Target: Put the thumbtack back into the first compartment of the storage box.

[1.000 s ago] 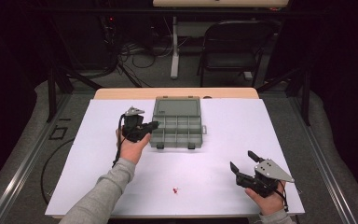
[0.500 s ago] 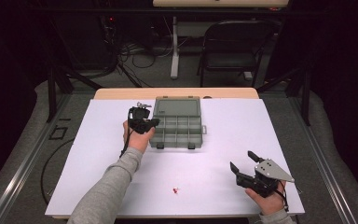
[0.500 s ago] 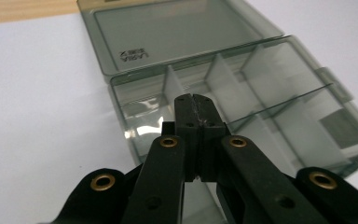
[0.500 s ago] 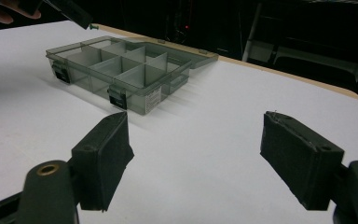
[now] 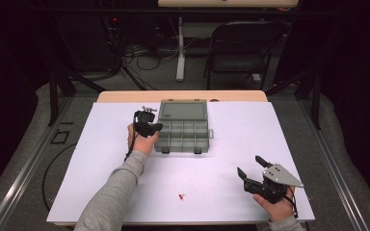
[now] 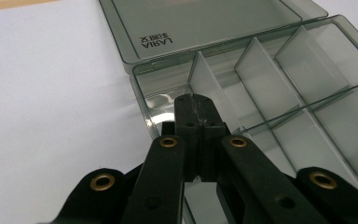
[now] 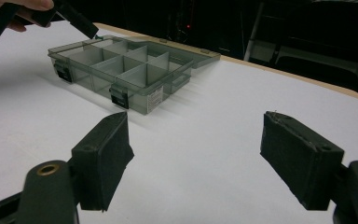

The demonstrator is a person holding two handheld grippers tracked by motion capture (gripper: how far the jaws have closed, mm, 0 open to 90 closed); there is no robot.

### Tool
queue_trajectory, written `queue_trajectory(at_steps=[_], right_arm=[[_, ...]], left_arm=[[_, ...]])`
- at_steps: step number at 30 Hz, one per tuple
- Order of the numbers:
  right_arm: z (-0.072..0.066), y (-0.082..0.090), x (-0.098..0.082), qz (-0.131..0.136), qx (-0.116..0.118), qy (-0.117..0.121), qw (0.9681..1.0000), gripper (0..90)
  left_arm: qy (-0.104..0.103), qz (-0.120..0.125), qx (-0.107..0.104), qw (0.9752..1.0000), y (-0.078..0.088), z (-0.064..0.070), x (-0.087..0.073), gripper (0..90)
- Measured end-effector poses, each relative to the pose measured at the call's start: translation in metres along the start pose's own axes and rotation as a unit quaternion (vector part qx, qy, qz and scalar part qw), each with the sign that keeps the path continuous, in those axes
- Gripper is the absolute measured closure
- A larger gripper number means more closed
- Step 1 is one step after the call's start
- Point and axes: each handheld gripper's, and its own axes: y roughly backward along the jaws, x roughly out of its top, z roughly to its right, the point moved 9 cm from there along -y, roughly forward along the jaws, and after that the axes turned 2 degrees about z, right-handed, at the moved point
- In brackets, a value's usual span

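A grey see-through compartment box (image 5: 183, 134) lies open at the middle of the white table, with its lid (image 5: 183, 109) flat behind it. My left gripper (image 5: 154, 127) is at the box's left edge. In the left gripper view its jaws (image 6: 193, 98) are shut with nothing visible between them, their tips over the near left compartment of the box (image 6: 256, 60). My right gripper (image 5: 249, 165) rests near the table's front right corner. It stands open and empty (image 7: 200, 154), facing the box (image 7: 121, 60). A small red piece (image 5: 181, 196) lies on the table near the front edge.
The table (image 5: 250, 125) is covered in white, with a wooden strip (image 5: 183, 95) along its far edge. A black chair (image 5: 243, 48) and cables stand beyond it on the floor. The box's compartments look empty.
My left gripper has shifted a little farther away and sunk toward the box's left compartments. The right gripper has not moved.
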Motion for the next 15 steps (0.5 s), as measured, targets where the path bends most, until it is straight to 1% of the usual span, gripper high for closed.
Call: queue_trajectory(at_steps=[2, 5, 7, 8, 9, 11, 14, 15], right_arm=[[0.0, 0.0, 0.0, -0.001, 0.0, 0.0, 1.0, 23.4], [0.0, 0.0, 0.0, 0.0, -0.001, 0.0, 1.0, 23.3], [0.001, 0.0, 0.0, 0.001, -0.001, 0.0, 1.0, 23.3], [0.0, 0.0, 0.0, 0.0, 0.0, 0.0, 1.0, 23.3], [0.0, 0.0, 0.0, 0.002, 0.0, 0.0, 1.0, 23.3], [0.001, 0.0, 0.0, 0.0, -0.001, 0.0, 1.0, 23.3], [0.001, 0.0, 0.0, 0.001, -0.002, 0.0, 1.0, 23.4], [0.001, 0.0, 0.0, 0.001, -0.002, -0.001, 1.0, 23.3]], left_arm=[[-0.002, 0.001, 0.003, 1.0, -0.001, 0.0, 0.0, 89.9], [-0.005, 0.003, 0.002, 1.0, -0.001, 0.002, 0.0, 89.5], [-0.004, 0.006, 0.001, 1.0, 0.0, 0.002, 0.001, 86.7], [-0.001, 0.012, -0.003, 0.9999, 0.001, 0.002, 0.002, 83.5], [0.001, 0.02, -0.005, 0.9998, 0.002, 0.003, 0.004, 77.6], [-0.001, 0.036, -0.007, 0.9993, 0.006, 0.005, 0.007, 68.1], [-0.018, 0.059, -0.018, 0.9979, 0.015, 0.012, 0.012, 57.3], [-0.026, 0.065, -0.022, 0.9973, 0.018, 0.014, 0.013, 54.2]])
